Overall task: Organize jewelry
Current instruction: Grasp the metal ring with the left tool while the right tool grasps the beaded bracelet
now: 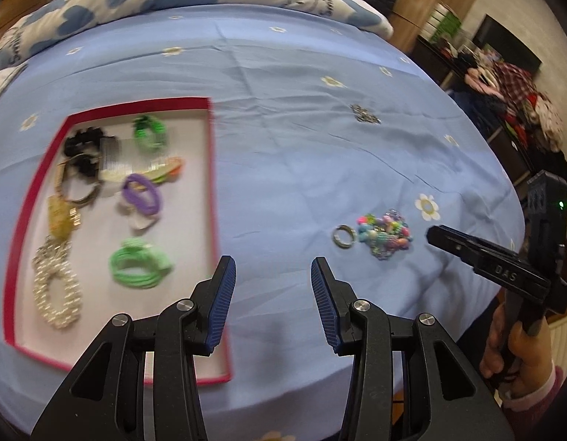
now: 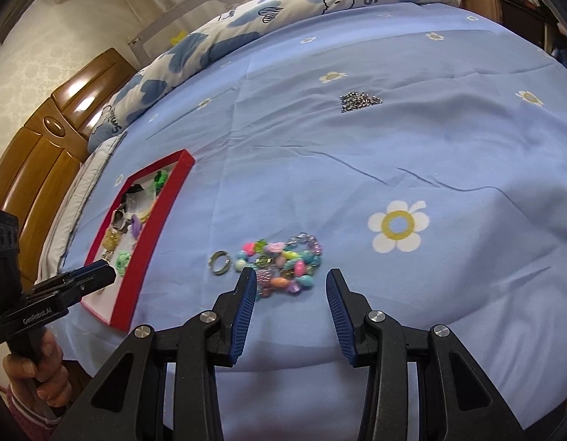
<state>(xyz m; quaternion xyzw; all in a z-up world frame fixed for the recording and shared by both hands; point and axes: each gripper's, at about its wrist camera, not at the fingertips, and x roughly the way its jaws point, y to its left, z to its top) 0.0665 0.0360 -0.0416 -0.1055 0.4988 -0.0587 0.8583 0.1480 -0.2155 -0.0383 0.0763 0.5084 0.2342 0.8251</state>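
While many bands and bracelets already lie in the red-edged flat box [image 1: 110, 228], left of the empty, apart jaws of the left gripper [image 1: 270, 286], three things wait outside. Just ahead of the right gripper [image 2: 291, 297], whose jaws are apart and empty too, sit the bright plastic bead bracelet [image 2: 283, 262] and small metal ring [image 2: 220, 262], with the silver chain pile [image 2: 360, 101] far beyond.

Both views are evenly, softly lit, perhaps by room light overhead. Fisheye bending curves the bed sheet [image 1: 283, 73] toward dark vignetted corners. In the left view the red box [image 1: 110, 220] at left is motion-blurred. Glare shines on the wooden headboard [image 2: 63, 110] at left in the right view.

Matt cotton-like bedsheet [image 2: 357, 169]; glossy plastic beads [image 2: 283, 261] (ring [image 2: 220, 262] at nine o'clock looks metal); varnished wooden headboard [image 2: 44, 154].
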